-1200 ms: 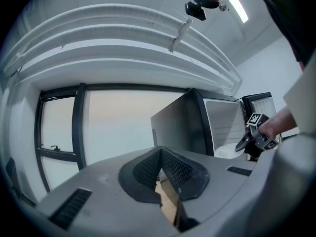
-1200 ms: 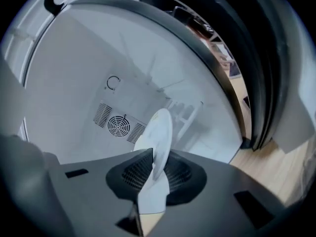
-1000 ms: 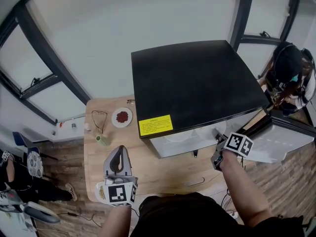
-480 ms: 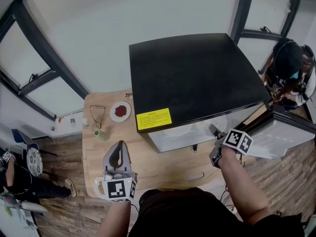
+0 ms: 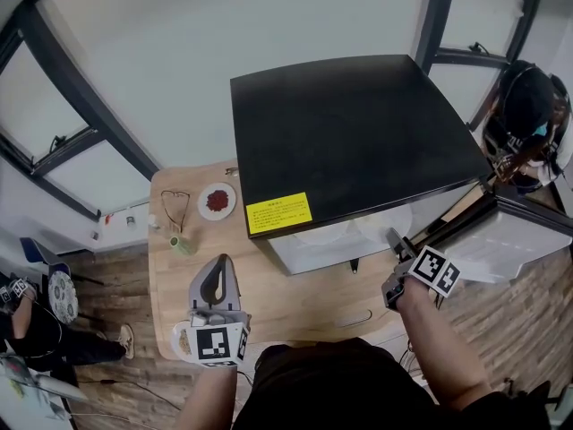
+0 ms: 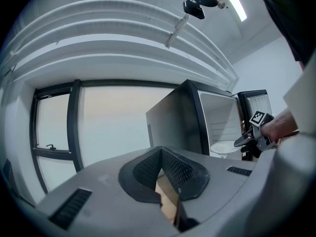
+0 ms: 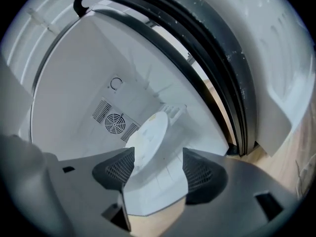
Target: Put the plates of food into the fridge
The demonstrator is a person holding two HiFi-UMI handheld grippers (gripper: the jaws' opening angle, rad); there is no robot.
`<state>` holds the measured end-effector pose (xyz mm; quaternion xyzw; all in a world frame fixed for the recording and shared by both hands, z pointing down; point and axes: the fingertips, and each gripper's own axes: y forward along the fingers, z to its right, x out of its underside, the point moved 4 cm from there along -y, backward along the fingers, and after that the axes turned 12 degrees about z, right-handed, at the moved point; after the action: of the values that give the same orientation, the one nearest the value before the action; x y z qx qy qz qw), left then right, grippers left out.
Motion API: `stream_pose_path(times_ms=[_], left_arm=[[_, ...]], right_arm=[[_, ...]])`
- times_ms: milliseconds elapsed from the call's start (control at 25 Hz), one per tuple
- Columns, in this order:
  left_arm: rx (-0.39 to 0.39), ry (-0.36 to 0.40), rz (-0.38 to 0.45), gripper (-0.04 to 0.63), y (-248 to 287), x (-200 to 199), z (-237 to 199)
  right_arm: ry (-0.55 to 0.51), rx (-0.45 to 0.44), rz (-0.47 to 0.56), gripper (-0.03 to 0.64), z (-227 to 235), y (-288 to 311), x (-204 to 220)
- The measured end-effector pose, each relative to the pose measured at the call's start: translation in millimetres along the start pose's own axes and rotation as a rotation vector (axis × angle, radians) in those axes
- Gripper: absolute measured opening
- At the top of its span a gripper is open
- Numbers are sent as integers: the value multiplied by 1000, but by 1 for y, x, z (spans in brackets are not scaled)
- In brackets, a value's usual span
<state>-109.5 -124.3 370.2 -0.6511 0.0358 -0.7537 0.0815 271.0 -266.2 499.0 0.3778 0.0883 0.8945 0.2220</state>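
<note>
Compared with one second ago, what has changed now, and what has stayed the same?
The right gripper has just been opening its jaws and let go of the white plate, which lies inside the fridge, beyond the open jaws. The left gripper stayed shut and empty over the table; the plate of red food stayed on it.

Bare workroom or lab rather than a home kitchen — a small fridge point(image 5: 349, 141) stands on a wooden table point(image 5: 295, 298) over plank floor point(image 5: 112, 276), before tall dark-framed windows point(image 5: 67, 182); a strip light point(image 6: 241, 7) shines in the ceiling point(image 6: 98, 43), and a bystander point(image 5: 526, 119) stands at the right.
</note>
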Motion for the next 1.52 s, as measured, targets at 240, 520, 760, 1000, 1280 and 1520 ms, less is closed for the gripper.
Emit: stream_pose_path(times_ms=[240,520,760,1000,1280,1520], left_arm=[[-6,-22,36,3,-12,-5,-13],[-55,-12,11,3,-53,-3,-58],[-89,-16,-23,3,-98,9,-94],[-117,-24,-45,3,-120,15,-113],[-97,-13,-38,3,-110,9,-110],[-78,0,-27,3,-102,4,-106]], right_arm=[[-40,-16,81,301,-4,-14,7],[-105,-20,165,299,-22,-32,28],[-136,-22,164,298,-24,-15,22],[-130,28,178,181,-19,-1,9],[-103,41,167,229,-24,17,-1],[28,69,190,255,-11,-4,4]])
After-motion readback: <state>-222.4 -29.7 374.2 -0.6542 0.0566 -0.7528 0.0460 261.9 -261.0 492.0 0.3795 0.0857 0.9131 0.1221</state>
